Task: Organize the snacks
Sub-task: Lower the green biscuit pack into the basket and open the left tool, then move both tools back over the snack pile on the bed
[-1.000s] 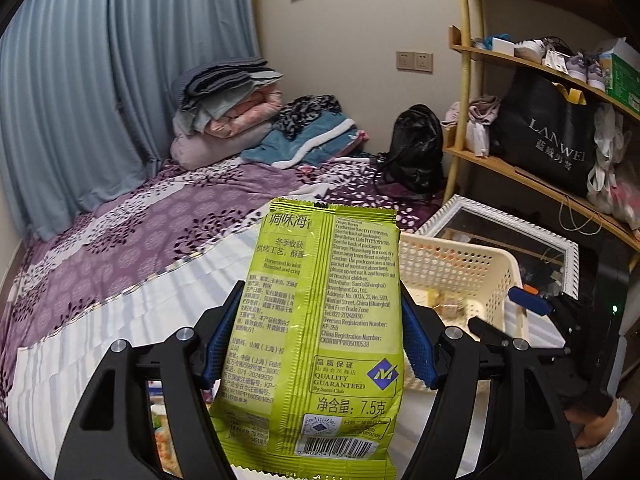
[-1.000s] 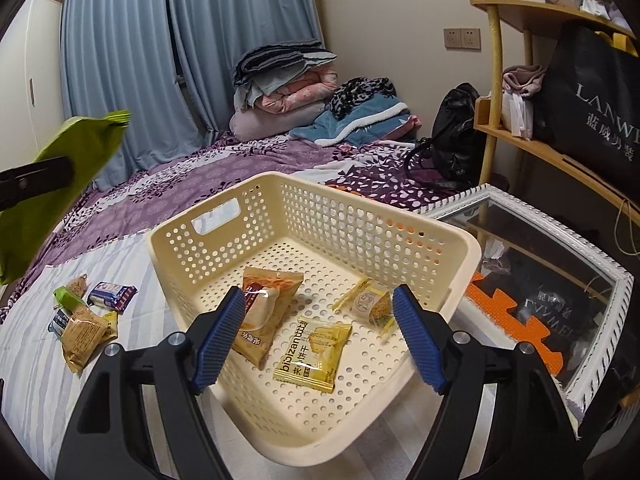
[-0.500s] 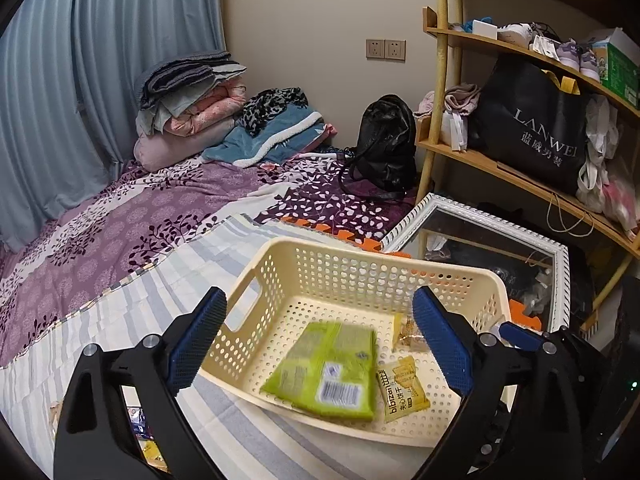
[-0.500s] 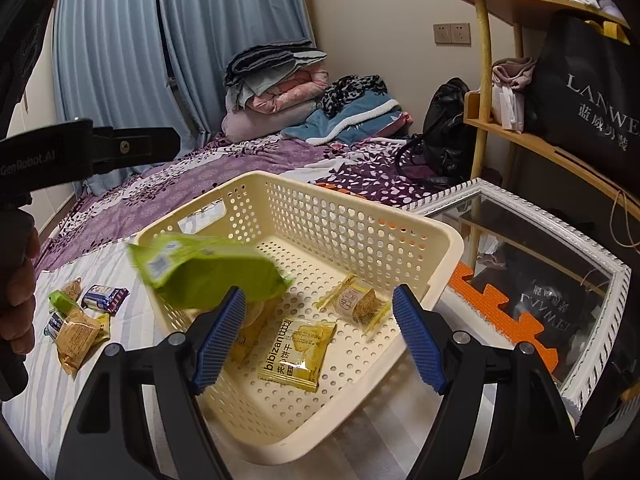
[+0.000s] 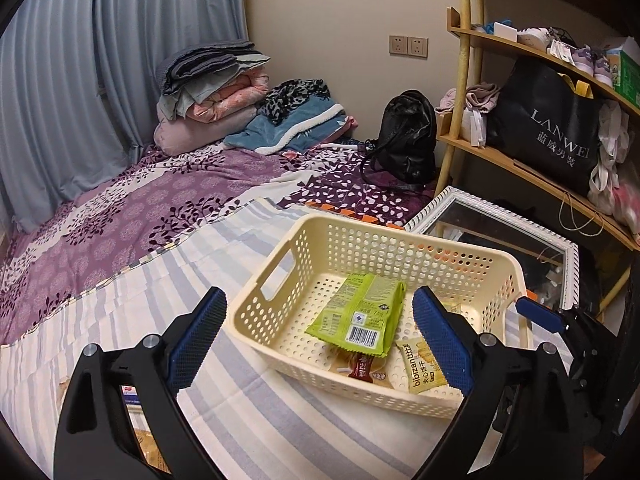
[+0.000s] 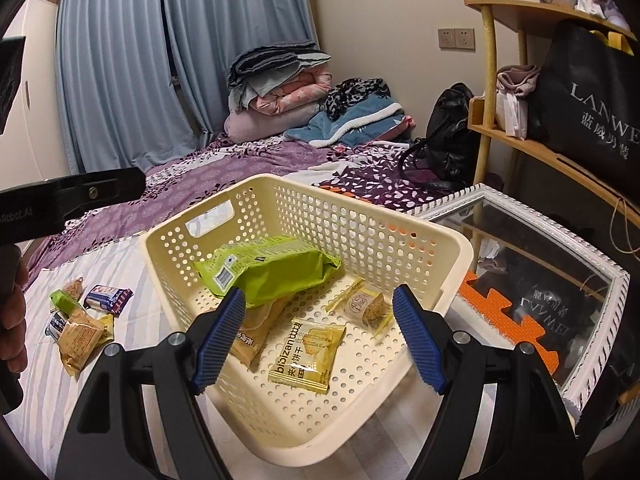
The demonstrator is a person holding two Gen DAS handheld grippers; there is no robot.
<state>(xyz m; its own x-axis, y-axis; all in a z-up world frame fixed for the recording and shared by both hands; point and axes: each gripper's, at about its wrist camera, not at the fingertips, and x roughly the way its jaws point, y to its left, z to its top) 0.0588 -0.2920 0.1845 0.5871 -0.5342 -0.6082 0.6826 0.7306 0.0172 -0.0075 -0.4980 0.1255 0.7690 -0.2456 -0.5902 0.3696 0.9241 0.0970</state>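
A cream perforated basket (image 5: 360, 226) (image 6: 400, 216) sits on the striped bed sheet. A green snack packet (image 5: 360, 316) (image 6: 268, 268) lies inside it, on top of a brown packet (image 5: 362, 366). A yellow biscuit packet (image 5: 424, 366) (image 6: 308, 356) and a small clear-wrapped pastry (image 6: 366, 306) also lie in the basket. My left gripper (image 5: 316, 316) hovers wide open and empty at the basket's near left corner. My right gripper (image 6: 320, 300) stands over the basket's near rim with its jaws opening and nothing held between them.
Several loose snacks (image 6: 80, 316) lie on the sheet left of the basket, near a person's hand (image 6: 12, 320). A white-framed mirror (image 5: 500, 216) (image 6: 560, 248) leans right of the basket, below a wooden shelf (image 5: 520, 164). A black backpack (image 5: 408, 136) and folded bedding (image 5: 216, 92) lie at the back.
My left gripper let go of the green packet, which fell into the basket, and its jaws spread wide. The right jaws widened slightly.
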